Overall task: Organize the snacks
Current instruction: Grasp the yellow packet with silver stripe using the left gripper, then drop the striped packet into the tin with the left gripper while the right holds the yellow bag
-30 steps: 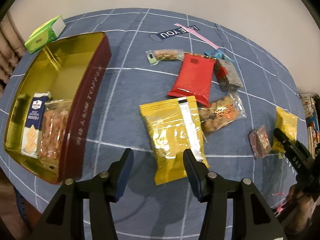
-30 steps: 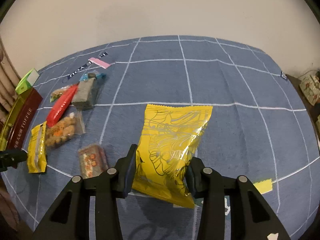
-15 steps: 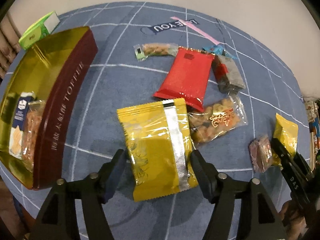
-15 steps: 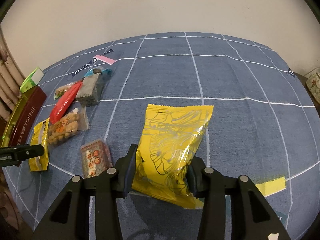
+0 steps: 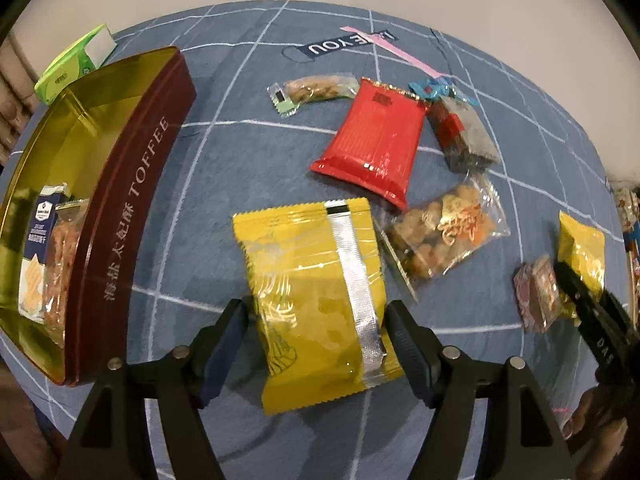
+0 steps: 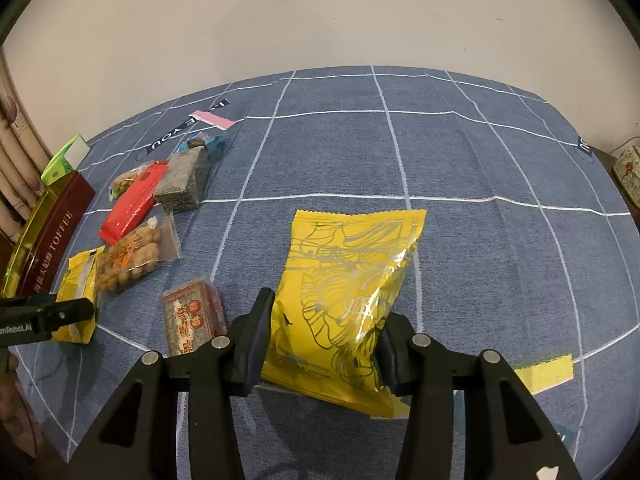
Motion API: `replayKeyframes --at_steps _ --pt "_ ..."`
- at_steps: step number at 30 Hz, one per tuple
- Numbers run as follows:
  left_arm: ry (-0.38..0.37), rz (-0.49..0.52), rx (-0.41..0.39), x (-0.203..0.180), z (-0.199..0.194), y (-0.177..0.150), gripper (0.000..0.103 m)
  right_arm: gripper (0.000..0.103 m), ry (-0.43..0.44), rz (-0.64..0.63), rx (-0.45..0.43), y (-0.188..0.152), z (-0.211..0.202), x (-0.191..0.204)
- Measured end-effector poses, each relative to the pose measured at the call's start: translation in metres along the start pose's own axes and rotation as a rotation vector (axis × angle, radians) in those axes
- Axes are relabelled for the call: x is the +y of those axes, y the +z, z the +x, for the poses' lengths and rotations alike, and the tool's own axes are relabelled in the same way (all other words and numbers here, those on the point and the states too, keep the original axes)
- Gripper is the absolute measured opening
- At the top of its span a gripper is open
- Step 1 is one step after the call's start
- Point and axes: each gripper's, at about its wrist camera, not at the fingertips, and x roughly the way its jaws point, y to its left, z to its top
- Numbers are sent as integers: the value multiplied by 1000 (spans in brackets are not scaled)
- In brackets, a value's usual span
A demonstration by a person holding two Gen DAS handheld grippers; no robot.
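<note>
On the left of the blue cloth (image 5: 224,168) sits the open toffee tin (image 5: 132,208) with two packets (image 5: 48,256) already inside. Just right of it, the left gripper (image 5: 316,344) straddles a yellow pouch (image 5: 316,292) lying seam-up, its jaws opening and the pads just off the pouch's sides. Farther right lie the red bag (image 5: 372,144) and nut bag (image 5: 444,236), and beyond them the right gripper (image 6: 320,340) pinches a second yellow bag (image 6: 344,296) at its lower end, the jaws opening slightly though the pads still press its sides.
</note>
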Motion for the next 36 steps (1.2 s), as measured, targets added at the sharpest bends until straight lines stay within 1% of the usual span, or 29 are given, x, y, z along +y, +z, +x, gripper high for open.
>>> replayKeyframes --at_steps 3,4,5,8,15,29,33,36 --pt "-3 22 5 3 -2 -4 72 44 -1 0 0 0 0 0" --pt "0 37 6 3 -3 -5 69 44 -1 -1 -1 0 0 0" --pt "3 43 3 3 -3 -6 61 44 -1 -1 -1 0 0 0" --pt "2 72 -1 5 -6 -8 60 45 -4 -2 -1 0 1 1" --pt "2 116 -2 7 -14 -16 60 45 -6 -8 0 0 0 1" --pt "-11 130 -41 14 -45 -18 60 45 -34 -42 -6 -1 2 5" --pt "-24 130 -69 20 -64 -13 60 45 -37 -44 -8 -1 1 6" --pt "-13 133 -107 28 -80 -5 60 45 -38 -44 -8 -2 1 6"
